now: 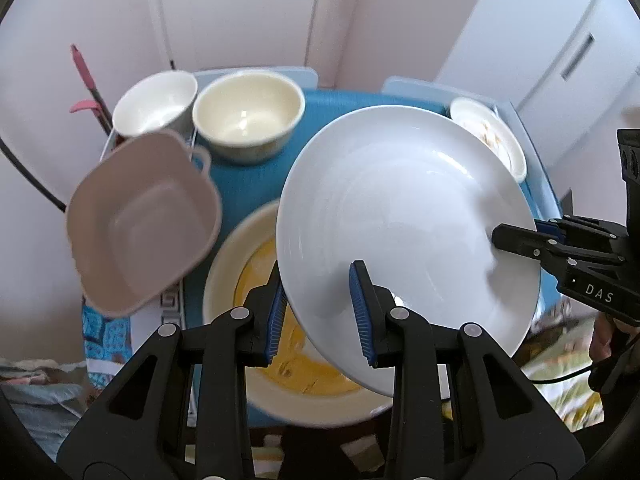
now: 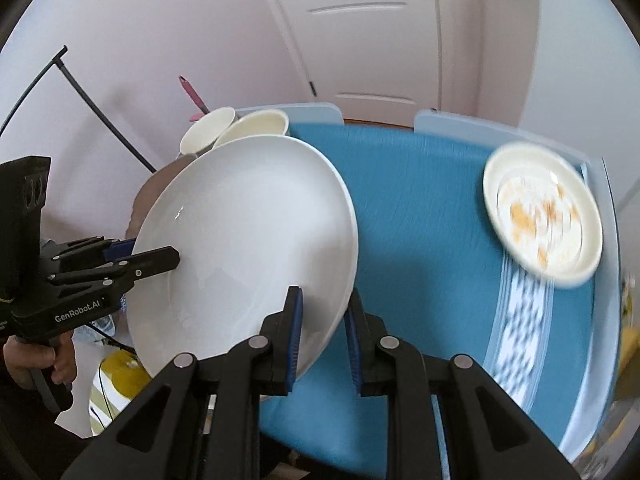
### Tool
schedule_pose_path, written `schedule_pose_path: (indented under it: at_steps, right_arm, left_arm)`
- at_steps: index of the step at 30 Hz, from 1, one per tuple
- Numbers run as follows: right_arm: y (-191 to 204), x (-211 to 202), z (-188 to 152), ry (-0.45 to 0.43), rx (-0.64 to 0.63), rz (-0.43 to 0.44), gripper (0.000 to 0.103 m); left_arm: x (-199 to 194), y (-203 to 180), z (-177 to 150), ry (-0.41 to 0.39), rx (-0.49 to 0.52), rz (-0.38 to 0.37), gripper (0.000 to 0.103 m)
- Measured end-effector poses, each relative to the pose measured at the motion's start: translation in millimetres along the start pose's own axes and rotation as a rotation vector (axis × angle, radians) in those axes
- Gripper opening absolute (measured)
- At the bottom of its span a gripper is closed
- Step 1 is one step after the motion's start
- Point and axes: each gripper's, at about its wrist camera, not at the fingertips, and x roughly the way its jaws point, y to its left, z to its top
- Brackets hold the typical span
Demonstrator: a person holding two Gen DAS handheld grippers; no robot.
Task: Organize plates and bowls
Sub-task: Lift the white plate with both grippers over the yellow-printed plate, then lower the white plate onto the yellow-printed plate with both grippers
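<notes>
A large white plate (image 1: 400, 216) hangs tilted above the blue table (image 1: 332, 108), held at two places on its rim. At the plate's near edge my left gripper (image 1: 318, 312) is shut on the rim, one blue pad above and one below. The right gripper (image 1: 520, 236) clamps the rim on the plate's right side. In the right wrist view the same plate (image 2: 248, 240) sits between the right gripper's (image 2: 323, 336) pads, and the left gripper (image 2: 160, 258) bites its left edge. Under the plate lies a cream plate with a yellow centre (image 1: 240, 280).
A taupe square bowl (image 1: 140, 224), a white bowl (image 1: 156, 104) and a cream bowl (image 1: 248, 116) stand at the table's far left. A soiled cream plate (image 2: 544, 212) lies at the far right on a patterned runner (image 2: 520, 320). A door (image 2: 372, 32) is behind.
</notes>
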Motion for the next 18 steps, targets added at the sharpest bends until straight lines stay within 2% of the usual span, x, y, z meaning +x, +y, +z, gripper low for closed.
schedule_pose_path:
  at_steps: [8,18]
  right_arm:
    - [25,13,-42,-0.002,0.074,-0.055,0.019]
    - [35,34,-45,0.000,0.050,-0.105,0.019]
  left_arm:
    - [25,25,-27,0.048,0.009,-0.006,0.028]
    - [72,48,-38,0.087,-0.003,0.035,0.028]
